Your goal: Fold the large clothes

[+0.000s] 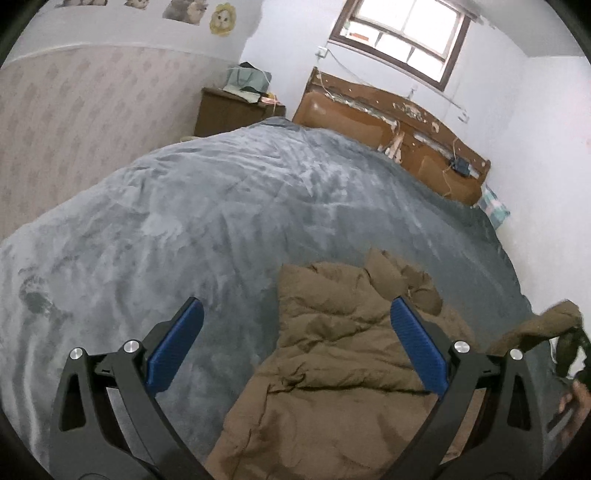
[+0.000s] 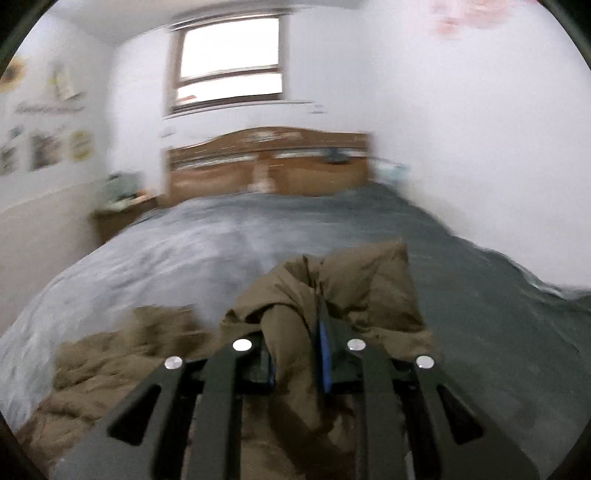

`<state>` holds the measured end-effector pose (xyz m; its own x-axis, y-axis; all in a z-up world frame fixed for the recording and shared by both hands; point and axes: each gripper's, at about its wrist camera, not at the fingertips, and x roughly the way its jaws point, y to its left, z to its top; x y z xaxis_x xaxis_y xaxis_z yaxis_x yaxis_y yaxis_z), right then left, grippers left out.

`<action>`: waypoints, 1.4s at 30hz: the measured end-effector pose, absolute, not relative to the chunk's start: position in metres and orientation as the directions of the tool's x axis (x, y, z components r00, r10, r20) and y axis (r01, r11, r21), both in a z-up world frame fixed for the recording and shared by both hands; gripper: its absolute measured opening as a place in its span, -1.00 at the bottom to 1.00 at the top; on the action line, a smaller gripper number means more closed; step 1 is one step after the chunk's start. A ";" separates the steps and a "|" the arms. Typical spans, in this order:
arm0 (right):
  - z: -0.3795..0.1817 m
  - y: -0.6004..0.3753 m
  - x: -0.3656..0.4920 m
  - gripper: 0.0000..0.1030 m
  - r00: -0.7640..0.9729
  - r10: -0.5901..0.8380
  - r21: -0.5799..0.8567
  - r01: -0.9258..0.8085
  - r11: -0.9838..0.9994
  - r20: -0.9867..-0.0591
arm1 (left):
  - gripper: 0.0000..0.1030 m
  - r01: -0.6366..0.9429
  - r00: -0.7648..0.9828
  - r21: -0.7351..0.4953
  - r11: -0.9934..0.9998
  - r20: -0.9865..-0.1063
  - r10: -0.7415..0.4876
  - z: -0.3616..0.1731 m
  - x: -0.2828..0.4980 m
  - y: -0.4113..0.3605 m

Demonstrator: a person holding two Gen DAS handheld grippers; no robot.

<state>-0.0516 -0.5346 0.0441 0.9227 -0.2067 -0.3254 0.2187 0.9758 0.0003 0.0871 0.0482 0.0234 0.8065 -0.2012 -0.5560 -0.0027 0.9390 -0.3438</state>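
Note:
A large brown padded coat [image 1: 332, 373] lies crumpled on the grey bed cover [image 1: 184, 221] near the bed's front edge. My left gripper [image 1: 295, 339] is open and empty above the coat's left edge, blue pads [image 1: 419, 347] wide apart. In the right wrist view my right gripper [image 2: 295, 350] is shut on a bunched fold of the coat [image 2: 288, 332] and holds it lifted above the bed; the rest of the coat [image 2: 110, 354] trails down to the left. The lifted part also shows at the right edge of the left wrist view [image 1: 543, 325].
A wooden headboard [image 1: 388, 125] stands at the far end under a window [image 1: 402, 33]. A wooden nightstand [image 1: 229, 110] with bags on it stands at the bed's far left. White walls close in on the right. The right wrist view is motion-blurred.

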 end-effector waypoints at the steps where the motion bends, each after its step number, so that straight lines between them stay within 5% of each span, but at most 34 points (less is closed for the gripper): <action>1: 0.040 -0.518 -0.043 -0.61 0.931 -0.164 -0.014 0.169 0.986 -0.326 | 0.94 -0.002 0.811 -0.342 0.940 -0.551 -0.199 0.023 0.087 0.048; 6: -0.011 -0.400 0.008 -0.43 0.877 0.103 -0.121 -0.180 0.976 -0.470 | 0.94 -0.010 0.816 -0.328 0.945 -0.549 -0.182 0.022 0.087 0.048; 12: -0.073 -0.330 0.018 0.06 0.778 0.066 -0.249 -0.278 0.928 -0.625 | 0.94 -0.041 0.807 -0.352 0.935 -0.563 -0.177 0.018 0.090 0.057; 18: -0.049 -0.346 -0.027 0.86 0.821 -0.020 -0.324 -0.203 0.924 -0.571 | 0.94 -0.020 0.801 -0.353 0.935 -0.565 -0.196 0.017 0.090 0.053; 23: -0.020 -0.362 -0.062 0.96 0.820 -0.215 -0.534 -0.127 0.836 -0.531 | 0.94 0.014 0.799 -0.334 0.942 -0.563 -0.212 0.017 0.086 0.043; 24: -0.023 -0.360 -0.064 0.96 0.804 -0.367 -0.681 -0.063 0.729 -0.467 | 0.94 0.018 0.799 -0.322 0.946 -0.565 -0.208 0.017 0.084 0.041; 26: -0.027 -0.358 -0.069 0.96 0.794 -0.452 -0.799 -0.069 0.598 -0.406 | 0.94 0.028 0.798 -0.309 0.951 -0.566 -0.207 0.017 0.083 0.037; 29: -0.007 -0.366 -0.085 0.96 0.781 -0.264 -0.656 -0.232 0.718 -0.565 | 0.94 0.034 0.794 -0.306 0.951 -0.570 -0.212 0.017 0.080 0.034; 33: 0.015 -0.375 -0.114 0.96 0.794 -0.111 -0.514 -0.272 0.813 -0.597 | 0.94 0.050 0.789 -0.317 0.947 -0.569 -0.232 0.018 0.074 0.032; 38: 0.038 -0.396 -0.163 0.96 0.819 0.078 -0.281 -0.283 0.917 -0.569 | 0.94 0.121 0.787 -0.284 0.951 -0.557 -0.266 0.023 0.056 0.014; 42: 0.045 -0.427 -0.181 0.96 0.858 0.018 -0.234 -0.160 0.959 -0.513 | 0.94 0.216 0.770 -0.228 0.949 -0.558 -0.309 0.023 0.036 -0.019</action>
<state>-0.1811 -0.4272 0.0452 0.8584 0.0177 -0.5126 -0.1596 0.9590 -0.2341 0.0357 -0.0190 0.0231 0.7702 -0.3092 -0.5579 0.2161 0.9494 -0.2279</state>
